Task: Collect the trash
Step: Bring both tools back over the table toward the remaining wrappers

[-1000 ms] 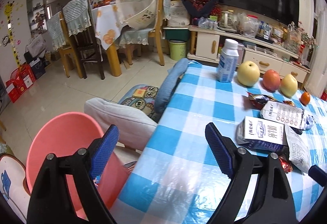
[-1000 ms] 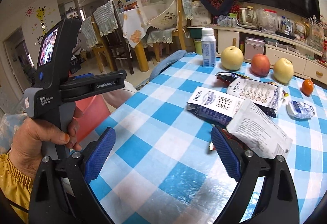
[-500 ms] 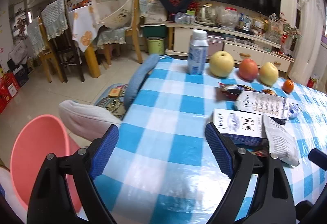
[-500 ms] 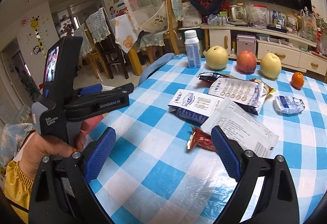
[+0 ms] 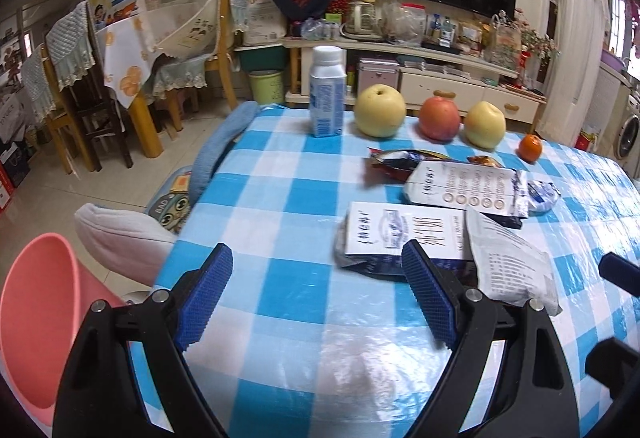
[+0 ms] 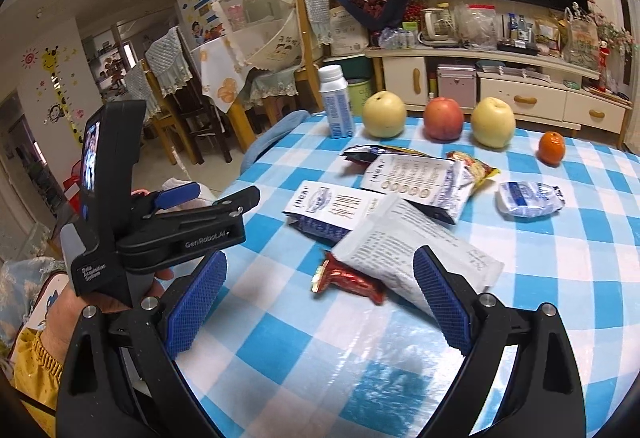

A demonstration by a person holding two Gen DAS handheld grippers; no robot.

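Observation:
Several wrappers lie on the blue-checked table: a white and navy packet (image 5: 404,234) (image 6: 332,208), a white printed pouch (image 5: 508,254) (image 6: 412,246), a second white packet (image 5: 464,186) (image 6: 416,178), a small red foil wrapper (image 6: 348,280), a crumpled white-blue wrapper (image 6: 528,198). My left gripper (image 5: 316,298) is open and empty, above the table just short of the navy packet. My right gripper (image 6: 320,302) is open and empty, just short of the red wrapper. A pink bin (image 5: 36,322) stands on the floor at the left.
A white bottle (image 5: 328,94), two yellow pears (image 5: 380,110), a red apple (image 5: 440,116) and a small orange (image 5: 530,148) stand at the table's far edge. A cushioned chair (image 5: 120,234) is beside the table. The left-hand device (image 6: 132,214) shows in the right wrist view.
Both grippers have moved forward and rightward over the table toward the wrappers. The pink bin has slid to the left edge of the left wrist view. Both stay open.

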